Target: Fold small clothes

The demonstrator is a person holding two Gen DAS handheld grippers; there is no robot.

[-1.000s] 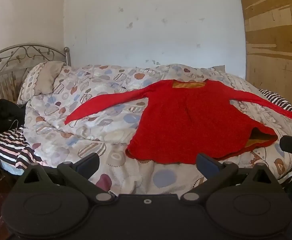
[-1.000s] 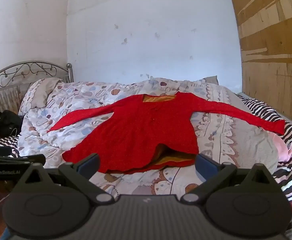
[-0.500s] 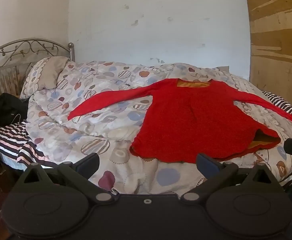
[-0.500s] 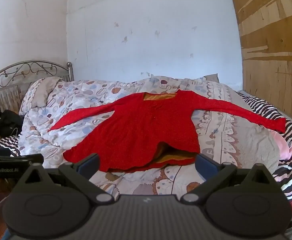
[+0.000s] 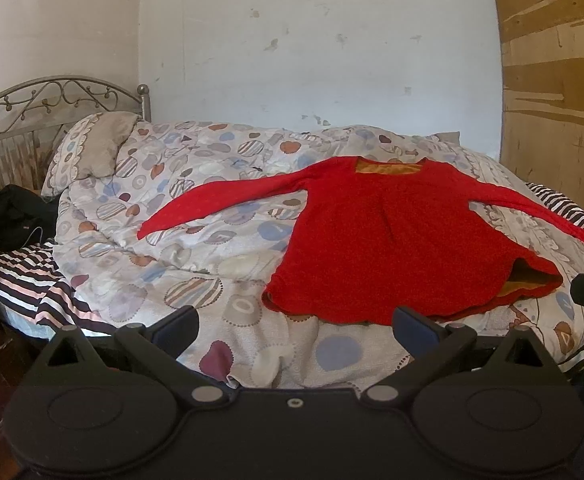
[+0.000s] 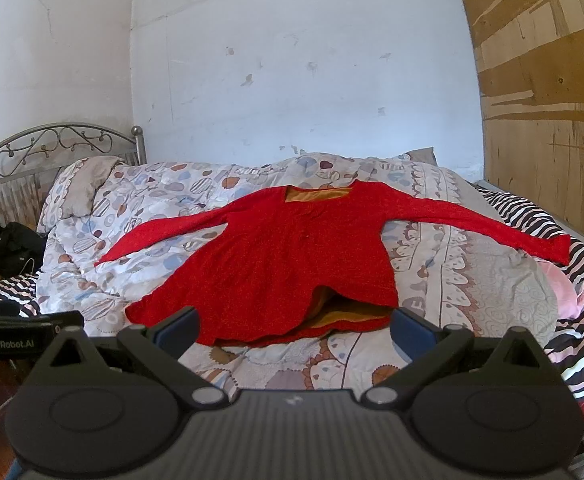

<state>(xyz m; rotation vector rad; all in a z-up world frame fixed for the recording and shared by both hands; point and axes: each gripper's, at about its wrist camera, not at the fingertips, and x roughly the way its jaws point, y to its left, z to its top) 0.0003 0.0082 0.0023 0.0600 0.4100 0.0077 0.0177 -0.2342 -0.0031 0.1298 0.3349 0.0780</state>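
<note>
A patterned duvet (image 5: 180, 240) covers the bed, with a pillow (image 5: 92, 152) at the metal headboard (image 5: 52, 96) end and a dark bag (image 5: 12, 216) beside the striped sheet (image 5: 24, 280) at the left edge. A pink cloth (image 6: 572, 292) lies on the stripes near the right edge. The red top (image 6: 284, 264) is spread flat across the middle of the duvet, sleeves stretched towards both sides, neckline towards the wall, its hem near the front edge lifted to show an orange lining. Nothing lies on it. The left gripper (image 5: 294, 320) and the right gripper (image 6: 294, 320) hover level before the front edge, each with fingers spread wide and holding nothing, short of the hem.
</note>
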